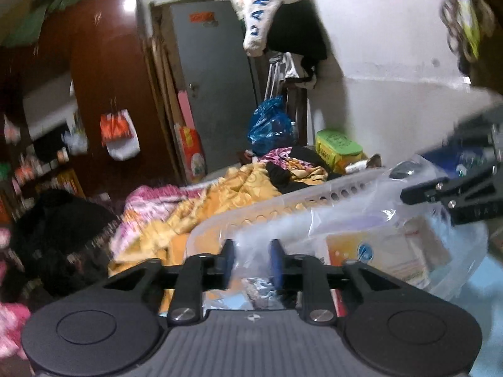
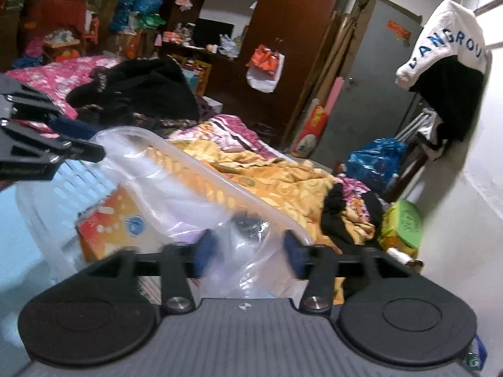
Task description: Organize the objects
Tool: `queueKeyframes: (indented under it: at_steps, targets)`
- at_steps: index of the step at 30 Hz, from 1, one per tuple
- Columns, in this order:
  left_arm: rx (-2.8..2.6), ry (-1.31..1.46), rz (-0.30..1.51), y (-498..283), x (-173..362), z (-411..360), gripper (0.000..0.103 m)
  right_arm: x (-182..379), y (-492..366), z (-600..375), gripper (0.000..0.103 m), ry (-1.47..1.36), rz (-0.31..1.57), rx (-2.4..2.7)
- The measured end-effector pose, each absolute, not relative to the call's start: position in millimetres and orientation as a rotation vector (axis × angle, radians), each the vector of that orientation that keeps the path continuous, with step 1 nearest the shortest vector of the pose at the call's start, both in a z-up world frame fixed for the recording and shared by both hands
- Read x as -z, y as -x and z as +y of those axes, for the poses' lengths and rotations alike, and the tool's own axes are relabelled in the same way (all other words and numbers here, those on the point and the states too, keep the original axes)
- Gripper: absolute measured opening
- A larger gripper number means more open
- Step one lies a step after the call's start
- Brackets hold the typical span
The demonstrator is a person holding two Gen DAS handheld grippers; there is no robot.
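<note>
Nearest: left gripper (image 1: 253, 262) and right gripper (image 2: 248, 249), jaws apart, clear plastic bag (image 2: 245, 270) loose between the pads, unpinched. Beyond: bag sagging into the white basket (image 1: 276, 202) on the bed. Risk: slack film snagging a pad, dragged out on withdrawal.

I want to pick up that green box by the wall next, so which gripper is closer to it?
Right. The right gripper is at the basket end nearer the green box. The left gripper is at the basket's far end from it.
</note>
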State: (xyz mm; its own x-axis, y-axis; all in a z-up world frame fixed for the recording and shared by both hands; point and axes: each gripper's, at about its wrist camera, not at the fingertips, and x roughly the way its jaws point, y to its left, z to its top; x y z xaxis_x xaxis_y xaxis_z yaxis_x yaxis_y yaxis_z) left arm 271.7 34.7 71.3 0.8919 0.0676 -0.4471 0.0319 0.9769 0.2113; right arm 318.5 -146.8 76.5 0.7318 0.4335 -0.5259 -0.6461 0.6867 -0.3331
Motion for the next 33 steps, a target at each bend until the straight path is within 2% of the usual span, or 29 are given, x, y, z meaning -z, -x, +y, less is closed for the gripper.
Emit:
queueKeyframes:
  at_steps: [1,2,4,5,6,7,9,11,12,16,24,33]
  targets:
    - [-0.037,-0.235,0.449,-268.3,-71.4,32.4,0.050,-77.7,-316.9,-148.9,0.073,0.528,0.423,-0.624]
    - [-0.048,-0.239,0.427,-263.6,-73.3,32.0,0.054,-80.1,-315.1,-151.9,0.076,0.521,0.412,-0.617]
    - [-0.061,-0.209,0.383,-251.4,-80.6,35.4,0.068,-86.6,-307.7,-163.2,0.099,0.485,0.366,-0.604]
    - [-0.059,-0.190,0.364,-244.8,-84.0,37.3,0.072,-89.5,-303.0,-169.0,0.103,0.458,0.343,-0.604]
    - [-0.049,-0.171,0.347,-237.5,-87.2,38.6,0.081,-92.2,-297.0,-175.7,0.103,0.425,0.329,-0.611]
    - [-0.040,-0.158,0.333,-231.3,-89.4,38.9,0.086,-94.8,-291.2,-182.7,0.103,0.378,0.320,-0.628]
    - [-0.020,-0.144,0.313,-219.2,-90.4,39.3,0.087,-97.7,-281.4,-194.7,0.103,0.287,0.321,-0.689]
    - [-0.002,-0.115,0.294,-210.7,-88.6,39.6,0.094,-98.3,-278.3,-201.3,0.103,0.210,0.354,-0.709]
    - [0.014,-0.091,0.317,-209.2,-86.7,40.5,0.102,-97.4,-274.9,-203.8,0.103,0.182,0.366,-0.713]
    - [0.057,0.010,0.398,-203.3,-75.5,43.4,0.103,-86.3,-260.1,-209.7,0.103,0.147,0.390,-0.642]
    - [0.083,0.010,0.369,-152.2,-61.8,18.9,0.103,-67.2,-208.6,-215.1,0.103,0.143,0.379,-0.524]
    - [0.080,0.010,0.342,-125.6,-43.1,2.6,0.103,-57.7,-195.7,-219.6,0.103,0.094,0.342,-0.529]
